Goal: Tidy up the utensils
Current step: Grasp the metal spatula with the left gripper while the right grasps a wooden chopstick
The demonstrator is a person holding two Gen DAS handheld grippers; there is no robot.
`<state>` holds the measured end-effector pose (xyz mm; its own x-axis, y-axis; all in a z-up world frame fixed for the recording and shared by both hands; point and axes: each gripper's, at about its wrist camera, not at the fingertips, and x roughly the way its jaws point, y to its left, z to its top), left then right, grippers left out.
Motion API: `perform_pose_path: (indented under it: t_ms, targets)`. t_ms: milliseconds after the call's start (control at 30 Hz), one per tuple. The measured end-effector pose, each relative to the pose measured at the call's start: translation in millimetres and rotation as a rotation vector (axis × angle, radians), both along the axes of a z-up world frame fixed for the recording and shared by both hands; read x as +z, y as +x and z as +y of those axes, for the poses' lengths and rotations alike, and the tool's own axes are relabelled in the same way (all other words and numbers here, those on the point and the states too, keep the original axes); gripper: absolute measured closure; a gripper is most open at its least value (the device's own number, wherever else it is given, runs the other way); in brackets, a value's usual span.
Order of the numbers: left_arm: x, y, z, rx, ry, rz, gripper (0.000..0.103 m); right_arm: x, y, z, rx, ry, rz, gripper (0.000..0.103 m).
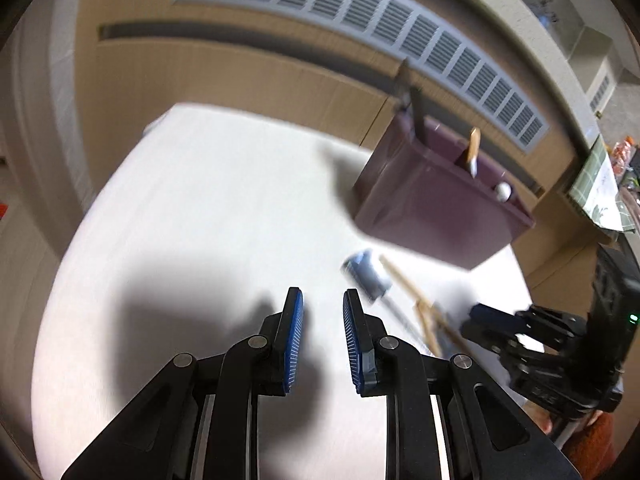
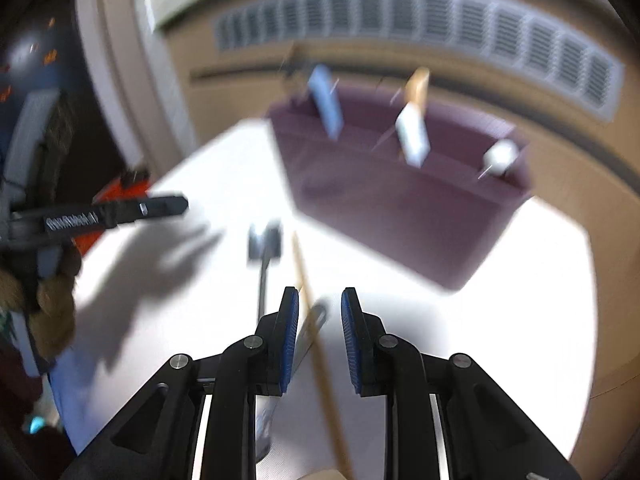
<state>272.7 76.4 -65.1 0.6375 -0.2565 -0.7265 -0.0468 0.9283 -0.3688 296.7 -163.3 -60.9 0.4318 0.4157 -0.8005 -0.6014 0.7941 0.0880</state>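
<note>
Left wrist view first: the left gripper (image 1: 323, 300) hangs over a bare stretch of the white table (image 1: 192, 208), its blue-padded fingers (image 1: 294, 332) parted with nothing between them — released. Its shadow falls on the tabletop at lower centre. At right of centre stands the maroon utensil holder (image 1: 432, 208), with a dark handle rising from its upper-left corner, a wood-handled utensil (image 1: 473, 148) near its middle and a white round knob (image 1: 503, 191) toward its right end. Below the holder, loose on the table, lie a blue-headed brush (image 1: 368, 274) and a wooden stick (image 1: 404, 284), both blurred. The right gripper (image 1: 486, 320) reaches in from the right edge, just beside those loose pieces.

Right wrist view: the right gripper (image 2: 320, 300) is low over the table (image 2: 500, 280), jaws apart. The wooden stick (image 2: 320, 364) runs diagonally through the gap near the left pad, with a grey metal utensil (image 2: 314, 320) under it; neither pad visibly presses on either, so the fingers read as unclenched. The brush (image 2: 264, 242) lies just above, at centre. The holder (image 2: 400, 208) fills the upper centre, holding a blue utensil (image 2: 326, 100), the wood-handled one (image 2: 414, 120) and the knob (image 2: 500, 156). The left gripper (image 2: 176, 206) enters from the left edge — side-on, so its jaw gap cannot be read here. A louvred vent (image 2: 440, 16) runs along the wall behind.
</note>
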Motion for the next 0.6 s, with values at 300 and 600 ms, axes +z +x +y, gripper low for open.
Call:
perform_pose_path:
  t_ms: [300,600]
  targets:
    - [-21,-25,3,-0.007,0.003,0.075,0.081,-28,13,25,-0.070,-0.085,-0.020,0.088]
    - [-18,-9,-42,-0.136,0.001,0.068,0.081,-13,-16,-29,-0.202,0.005,-0.022,0.098]
